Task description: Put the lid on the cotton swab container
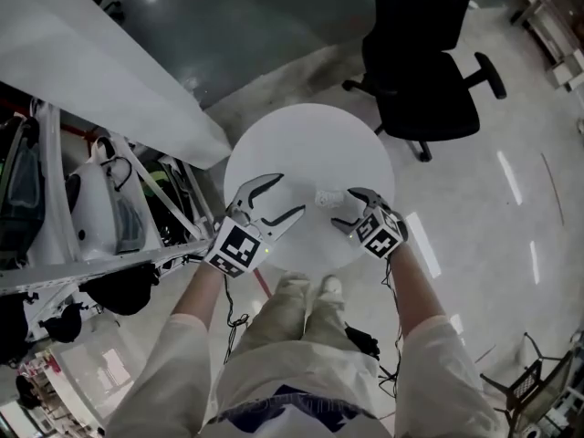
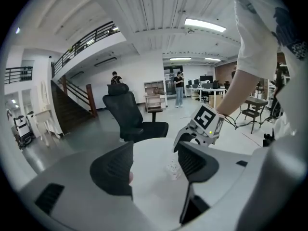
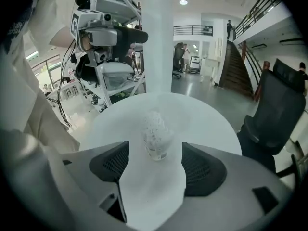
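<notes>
A small clear cotton swab container point(image 1: 328, 196) sits on the round white table point(image 1: 301, 140), right of its middle. My right gripper point(image 1: 352, 210) is open, and the container stands just ahead of its fingertips, untouched. In the right gripper view the container point(image 3: 158, 137) shows white swabs inside and lies between and slightly beyond my right gripper's point(image 3: 155, 165) dark pads. I cannot tell whether a lid is on it. My left gripper point(image 1: 290, 196) is open and empty, a little left of the container. Through my left gripper point(image 2: 155, 170) I see the container point(image 2: 173, 168) and the right gripper point(image 2: 186, 137) beyond it.
A black office chair point(image 1: 429, 89) stands beyond the table's far right edge. A rack with equipment and cables point(image 1: 109, 208) lies close on the left. The person's legs point(image 1: 292, 318) are at the table's near edge. The floor point(image 1: 493, 208) stretches to the right.
</notes>
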`<state>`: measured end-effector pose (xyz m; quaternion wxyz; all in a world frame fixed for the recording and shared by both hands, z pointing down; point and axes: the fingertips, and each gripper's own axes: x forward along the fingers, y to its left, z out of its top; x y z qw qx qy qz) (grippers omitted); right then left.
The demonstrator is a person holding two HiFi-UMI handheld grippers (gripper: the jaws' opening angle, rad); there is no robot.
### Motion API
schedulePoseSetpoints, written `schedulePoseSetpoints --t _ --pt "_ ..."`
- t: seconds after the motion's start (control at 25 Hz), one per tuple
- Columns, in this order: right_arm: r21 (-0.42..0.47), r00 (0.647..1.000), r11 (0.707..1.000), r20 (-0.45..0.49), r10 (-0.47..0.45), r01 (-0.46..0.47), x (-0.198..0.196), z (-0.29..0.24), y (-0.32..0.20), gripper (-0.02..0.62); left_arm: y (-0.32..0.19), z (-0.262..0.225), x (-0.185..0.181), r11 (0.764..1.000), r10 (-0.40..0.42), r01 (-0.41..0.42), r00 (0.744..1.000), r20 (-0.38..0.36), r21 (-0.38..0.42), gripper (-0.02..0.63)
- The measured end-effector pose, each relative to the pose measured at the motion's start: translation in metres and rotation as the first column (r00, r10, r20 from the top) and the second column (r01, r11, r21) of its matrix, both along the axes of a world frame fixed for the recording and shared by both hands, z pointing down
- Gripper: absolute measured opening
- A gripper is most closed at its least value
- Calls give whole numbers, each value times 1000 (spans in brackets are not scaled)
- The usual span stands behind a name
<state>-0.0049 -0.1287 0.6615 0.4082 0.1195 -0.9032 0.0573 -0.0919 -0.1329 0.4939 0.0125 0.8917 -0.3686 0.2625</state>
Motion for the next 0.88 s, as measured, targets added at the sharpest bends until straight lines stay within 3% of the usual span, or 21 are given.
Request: schedulePoseSetpoints --t 0.12,0.36,0.88 --pt "-10 1000 1000 -11 -22 22 -7 10 -3 339 -9 12 6 999 44 -44 999 2 -27 285" --pt "7 999 999 -8 -41 41 -12 16 -7 232 -30 32 23 989 136 -135 991 5 -68 285" --pt "20 999 999 -5 -44 44 -12 16 -5 225 -74 88 60 949 219 -213 976 -1 -232 254"
